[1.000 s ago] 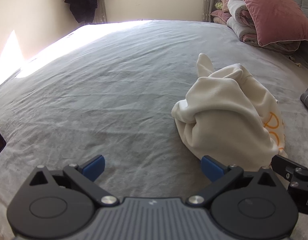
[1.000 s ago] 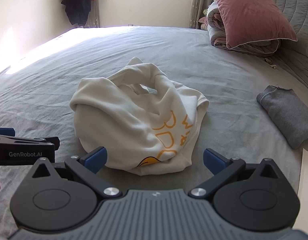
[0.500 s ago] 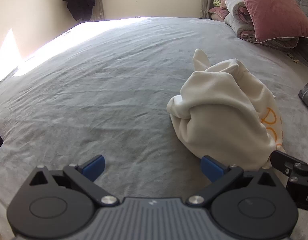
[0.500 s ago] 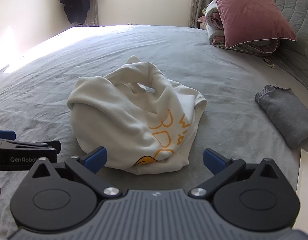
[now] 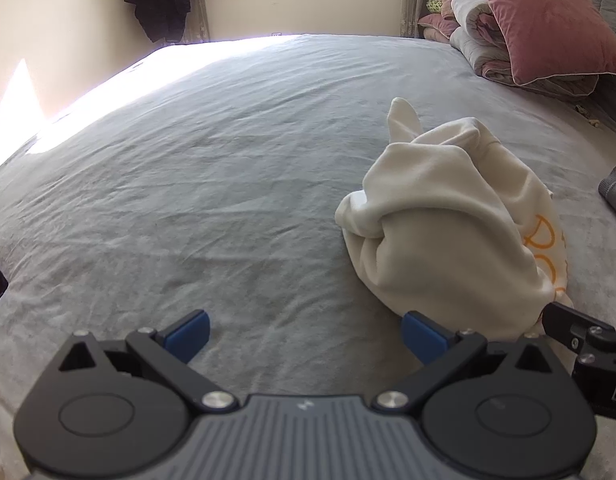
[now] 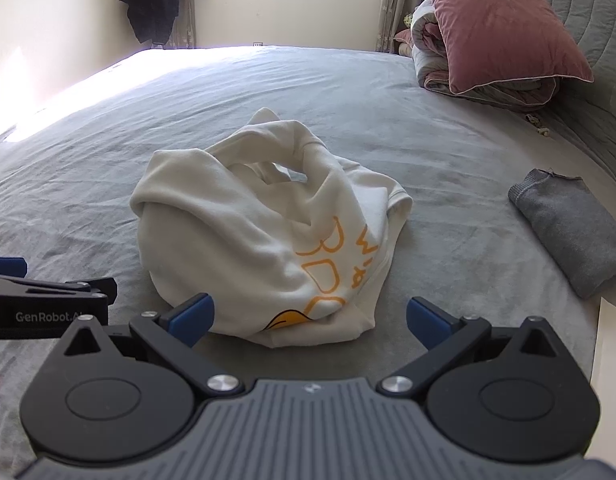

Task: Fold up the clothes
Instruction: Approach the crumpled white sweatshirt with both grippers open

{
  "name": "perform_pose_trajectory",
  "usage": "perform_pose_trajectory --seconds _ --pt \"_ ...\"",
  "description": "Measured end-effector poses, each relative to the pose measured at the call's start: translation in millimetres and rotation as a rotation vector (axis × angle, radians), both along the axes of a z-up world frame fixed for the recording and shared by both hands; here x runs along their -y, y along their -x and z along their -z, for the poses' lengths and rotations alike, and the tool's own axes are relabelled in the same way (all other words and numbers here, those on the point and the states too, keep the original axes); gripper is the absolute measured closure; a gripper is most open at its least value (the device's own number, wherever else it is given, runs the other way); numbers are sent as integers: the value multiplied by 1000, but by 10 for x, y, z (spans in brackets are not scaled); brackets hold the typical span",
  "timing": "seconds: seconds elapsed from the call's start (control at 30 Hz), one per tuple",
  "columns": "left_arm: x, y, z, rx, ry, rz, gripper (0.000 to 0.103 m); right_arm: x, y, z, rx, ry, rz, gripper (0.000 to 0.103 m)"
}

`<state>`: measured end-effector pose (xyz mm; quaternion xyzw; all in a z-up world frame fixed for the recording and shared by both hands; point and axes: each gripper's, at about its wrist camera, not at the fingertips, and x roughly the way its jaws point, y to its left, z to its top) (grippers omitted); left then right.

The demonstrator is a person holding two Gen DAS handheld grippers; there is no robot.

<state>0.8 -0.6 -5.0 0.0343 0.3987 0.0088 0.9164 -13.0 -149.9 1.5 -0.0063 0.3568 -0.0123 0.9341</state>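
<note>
A crumpled cream garment (image 6: 264, 232) with orange lettering lies bunched on the grey bed sheet (image 6: 447, 168). In the left wrist view the same garment (image 5: 447, 232) sits to the right of centre. My right gripper (image 6: 309, 314) is open just in front of its near edge, the blue pads either side of the cloth's front. My left gripper (image 5: 304, 334) is open over bare sheet, its right pad close to the garment's left bottom corner. Neither gripper holds anything. Each gripper's body shows at the edge of the other's view.
A folded grey garment (image 6: 571, 232) lies on the right side of the bed. A pink pillow (image 6: 495, 20) on rolled bedding stands at the far right by a grey headboard (image 6: 587, 40). Dark clothes (image 6: 154, 0) hang on the far wall. Bare sheet (image 5: 168, 180) spreads to the left.
Both grippers have edged slightly forward toward the garment and stay open. The garment has not moved.
</note>
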Motion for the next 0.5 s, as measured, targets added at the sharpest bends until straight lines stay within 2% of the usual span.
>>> perform_pose_trajectory --seconds 0.5 --pt "42 -14 16 -16 -8 0 1 39 -24 35 -24 7 7 0"
